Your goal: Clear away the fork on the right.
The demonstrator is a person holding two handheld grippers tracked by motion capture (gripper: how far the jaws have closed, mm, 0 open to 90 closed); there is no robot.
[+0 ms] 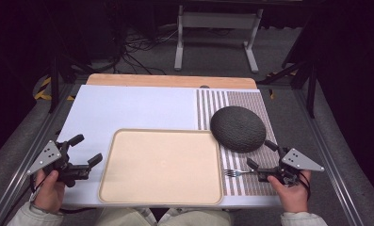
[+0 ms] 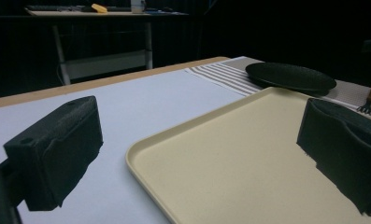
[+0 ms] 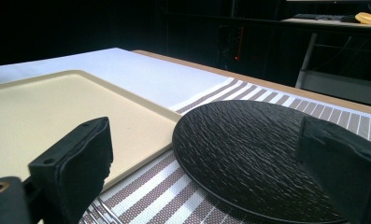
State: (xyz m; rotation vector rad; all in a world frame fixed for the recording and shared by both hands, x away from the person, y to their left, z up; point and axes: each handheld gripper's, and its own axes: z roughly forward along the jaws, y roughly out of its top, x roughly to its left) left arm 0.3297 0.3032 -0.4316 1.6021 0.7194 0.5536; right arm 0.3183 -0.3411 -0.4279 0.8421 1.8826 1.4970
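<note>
A beige tray (image 1: 161,165) lies empty in the middle of the table near the front edge. To its right, a dark textured plate (image 1: 237,128) rests on a striped placemat (image 1: 250,106). A fork (image 1: 239,173) lies on the mat in front of the plate, tines toward the tray. My left gripper (image 1: 85,150) hovers open at the tray's left edge with nothing between its jaws; its view shows the tray (image 2: 248,158), the plate (image 2: 290,77) and the fork (image 2: 369,101). My right gripper (image 1: 262,154) stands open by the fork's handle, facing the plate (image 3: 253,154) and the tray (image 3: 57,107).
A white sheet (image 1: 128,108) covers the table's left and middle, with a wooden strip (image 1: 170,81) along the far edge. Metal rails run down both sides of the table. Behind it stand a white frame (image 1: 217,33) and loose cables on the floor.
</note>
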